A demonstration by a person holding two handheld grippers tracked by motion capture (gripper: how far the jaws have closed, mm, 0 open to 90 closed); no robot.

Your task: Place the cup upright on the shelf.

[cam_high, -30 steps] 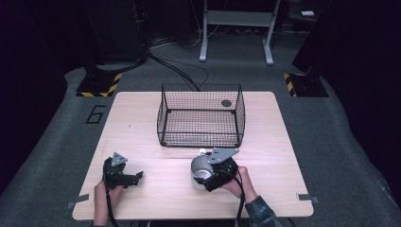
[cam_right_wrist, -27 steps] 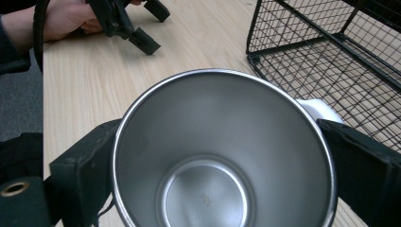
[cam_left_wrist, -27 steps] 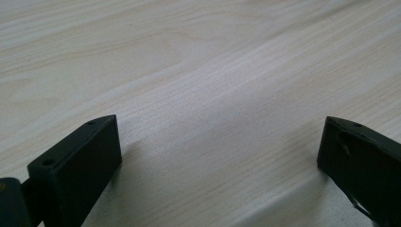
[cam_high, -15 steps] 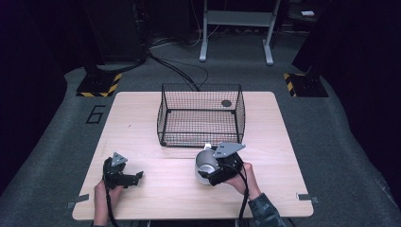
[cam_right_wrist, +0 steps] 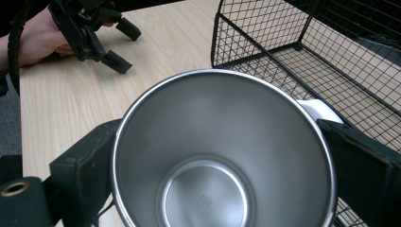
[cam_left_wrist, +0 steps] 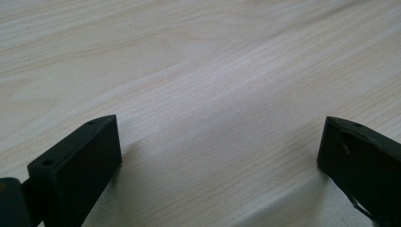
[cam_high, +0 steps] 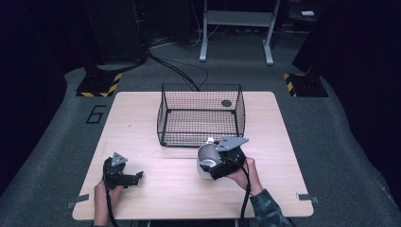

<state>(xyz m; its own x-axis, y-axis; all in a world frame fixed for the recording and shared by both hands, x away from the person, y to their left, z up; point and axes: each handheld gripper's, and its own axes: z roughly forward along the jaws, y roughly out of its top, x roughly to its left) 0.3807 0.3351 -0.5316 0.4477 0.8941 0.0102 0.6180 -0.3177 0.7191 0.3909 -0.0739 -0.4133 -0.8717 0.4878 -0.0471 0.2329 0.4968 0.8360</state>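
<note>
Beside wire basket, right gripper clamps steel cup; left gripper spread wide, empty.

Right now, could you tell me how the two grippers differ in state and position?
The right gripper is shut on the steel cup, close to the wire basket; the left gripper is open, holding nothing, low over bare table. Both are hand-held with black fingers.

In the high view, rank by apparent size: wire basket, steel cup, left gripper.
1. Wire basket, clearly largest.
2. Steel cup and left gripper look about alike; the right gripper covers part of the cup, so I won't rank them.
</note>
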